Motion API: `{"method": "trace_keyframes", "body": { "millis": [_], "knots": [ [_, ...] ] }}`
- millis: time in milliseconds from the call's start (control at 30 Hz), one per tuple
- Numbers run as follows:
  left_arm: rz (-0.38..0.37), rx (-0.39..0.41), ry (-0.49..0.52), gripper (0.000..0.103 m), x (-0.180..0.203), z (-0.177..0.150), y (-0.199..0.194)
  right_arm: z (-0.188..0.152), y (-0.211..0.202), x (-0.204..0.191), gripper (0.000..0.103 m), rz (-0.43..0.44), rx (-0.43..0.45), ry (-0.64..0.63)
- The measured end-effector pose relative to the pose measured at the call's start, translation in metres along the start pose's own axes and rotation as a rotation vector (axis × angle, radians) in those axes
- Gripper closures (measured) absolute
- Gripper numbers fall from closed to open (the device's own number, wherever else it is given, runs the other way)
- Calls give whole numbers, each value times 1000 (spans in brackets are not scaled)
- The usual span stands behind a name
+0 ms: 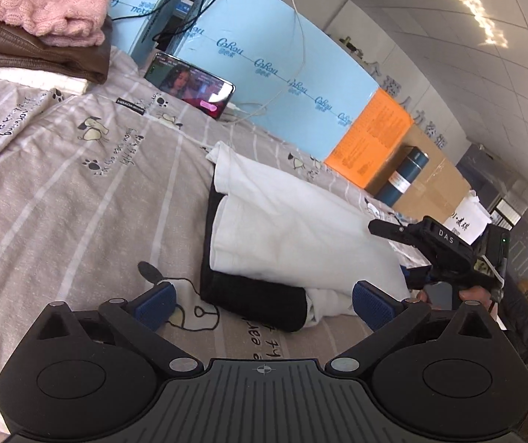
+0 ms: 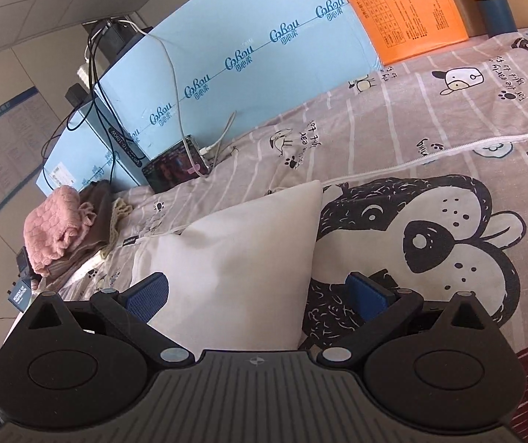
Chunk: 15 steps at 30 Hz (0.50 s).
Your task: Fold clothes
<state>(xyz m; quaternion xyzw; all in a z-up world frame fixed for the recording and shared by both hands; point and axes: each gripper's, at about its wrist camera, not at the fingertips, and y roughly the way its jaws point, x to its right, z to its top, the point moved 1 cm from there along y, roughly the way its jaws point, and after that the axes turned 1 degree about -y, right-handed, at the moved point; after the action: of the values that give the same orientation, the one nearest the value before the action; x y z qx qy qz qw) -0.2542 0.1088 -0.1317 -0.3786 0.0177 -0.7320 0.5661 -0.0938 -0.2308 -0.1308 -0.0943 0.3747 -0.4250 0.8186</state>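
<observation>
Both sets of tongs are spread wide and holding nothing. The left tongs (image 1: 262, 304) hover low over the bed (image 1: 61, 192), and the white garment (image 1: 282, 229) lies just ahead at twelve o'clock, folded into a long bundle with a black layer (image 1: 253, 295) showing under its near end. The right tongs (image 2: 256, 293) have the same white cloth (image 2: 234, 258) running up the middle of their view, neither blue pad pressing on it. In the left view the right tongs (image 1: 386, 229) sit out at three o'clock, beyond the bundle.

This looks like thin, soft cotton: light, limp, no stiffness, likely to sag and unfold if lifted by one point. Best bet is pinching through all layers at the two near corners, one per side. At ten o'clock, the pink knit (image 1: 42, 0) tops the finished stack.
</observation>
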Motion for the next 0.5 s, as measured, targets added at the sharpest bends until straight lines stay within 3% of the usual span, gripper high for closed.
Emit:
{"method": "trace_keyframes", "body": {
  "millis": [200,500],
  "knots": [
    [-50,-46,10,0,13,-7,-8,3,8,-3,0,17,-32,-36],
    [-150,-111,8,0,17,4,43,9,26,-8,0,76,-68,-57]
  ]
}}
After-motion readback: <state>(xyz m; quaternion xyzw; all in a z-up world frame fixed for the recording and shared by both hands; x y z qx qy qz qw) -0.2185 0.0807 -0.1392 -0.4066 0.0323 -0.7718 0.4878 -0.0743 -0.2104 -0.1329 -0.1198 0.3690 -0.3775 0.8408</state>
